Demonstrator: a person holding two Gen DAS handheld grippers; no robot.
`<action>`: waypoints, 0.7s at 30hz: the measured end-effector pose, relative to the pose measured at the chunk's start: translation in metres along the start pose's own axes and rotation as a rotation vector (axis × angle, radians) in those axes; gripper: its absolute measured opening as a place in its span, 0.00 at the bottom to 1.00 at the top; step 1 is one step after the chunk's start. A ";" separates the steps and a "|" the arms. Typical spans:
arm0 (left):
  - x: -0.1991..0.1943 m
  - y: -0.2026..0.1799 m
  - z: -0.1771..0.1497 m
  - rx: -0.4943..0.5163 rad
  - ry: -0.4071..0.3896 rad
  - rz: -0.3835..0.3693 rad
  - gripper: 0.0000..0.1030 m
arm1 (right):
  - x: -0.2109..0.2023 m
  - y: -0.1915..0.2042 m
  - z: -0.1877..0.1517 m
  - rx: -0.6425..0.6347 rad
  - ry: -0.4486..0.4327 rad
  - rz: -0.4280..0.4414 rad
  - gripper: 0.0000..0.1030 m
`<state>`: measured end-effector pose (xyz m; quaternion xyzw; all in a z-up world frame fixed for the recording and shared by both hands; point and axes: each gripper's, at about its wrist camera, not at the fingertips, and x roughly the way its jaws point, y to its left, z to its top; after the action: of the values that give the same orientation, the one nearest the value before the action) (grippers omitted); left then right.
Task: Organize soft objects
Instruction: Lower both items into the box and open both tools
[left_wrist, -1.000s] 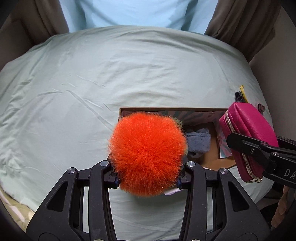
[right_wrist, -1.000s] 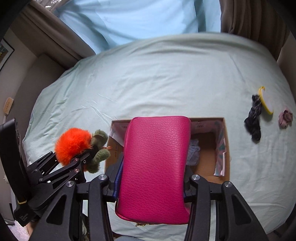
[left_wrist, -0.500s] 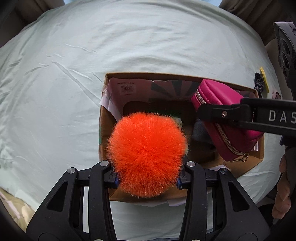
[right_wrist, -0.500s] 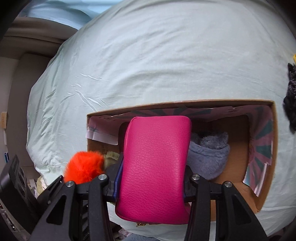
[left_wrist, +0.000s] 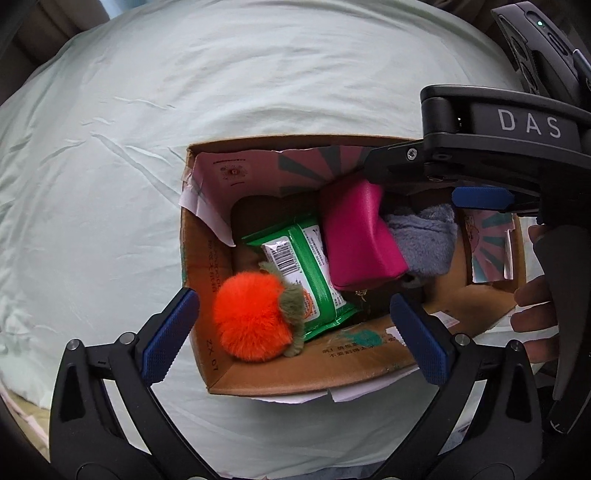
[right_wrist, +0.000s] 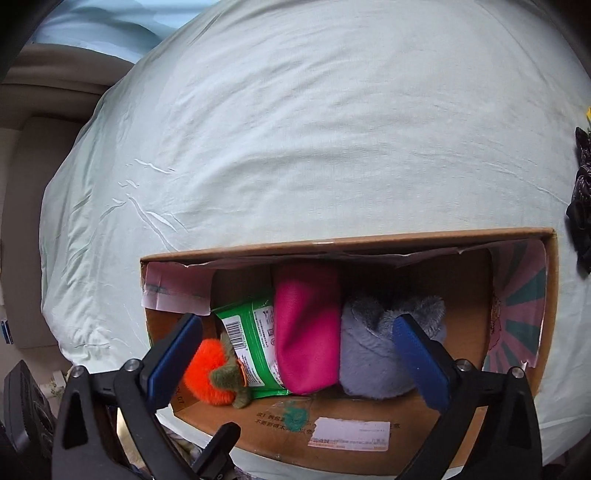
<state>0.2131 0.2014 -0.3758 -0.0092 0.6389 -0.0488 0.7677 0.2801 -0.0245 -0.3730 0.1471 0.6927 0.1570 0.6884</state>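
Both grippers, left (left_wrist: 295, 325) and right (right_wrist: 297, 350), hang spread wide and empty above the cardboard box (left_wrist: 295, 373) on the bed's pale sheet (left_wrist: 110, 184). Inside lie a fluffy orange plush (left_wrist: 249, 317), green wipes packet (left_wrist: 310, 273), pink leather pouch (right_wrist: 306, 325), grey fleece (right_wrist: 373, 354). Only the right view shows black fabric (right_wrist: 580, 199) at the bed's right edge.

Soft, even daylight fills both fisheye views. The cardboard box (left_wrist: 218, 373) interior sits in shadow. Edges bend and darken strongly; focus stays sharp, no glare.
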 end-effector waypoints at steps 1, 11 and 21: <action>-0.002 0.001 -0.001 -0.003 -0.003 -0.003 1.00 | -0.001 -0.001 0.000 -0.002 0.001 0.000 0.99; -0.039 0.007 -0.013 -0.009 -0.061 -0.015 1.00 | -0.025 0.005 -0.018 0.007 -0.052 0.011 0.99; -0.091 -0.002 -0.033 0.020 -0.142 0.015 1.00 | -0.080 0.028 -0.054 -0.080 -0.165 0.058 0.99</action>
<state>0.1648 0.2084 -0.2928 -0.0001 0.5823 -0.0488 0.8115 0.2262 -0.0330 -0.2888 0.1521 0.6223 0.1919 0.7435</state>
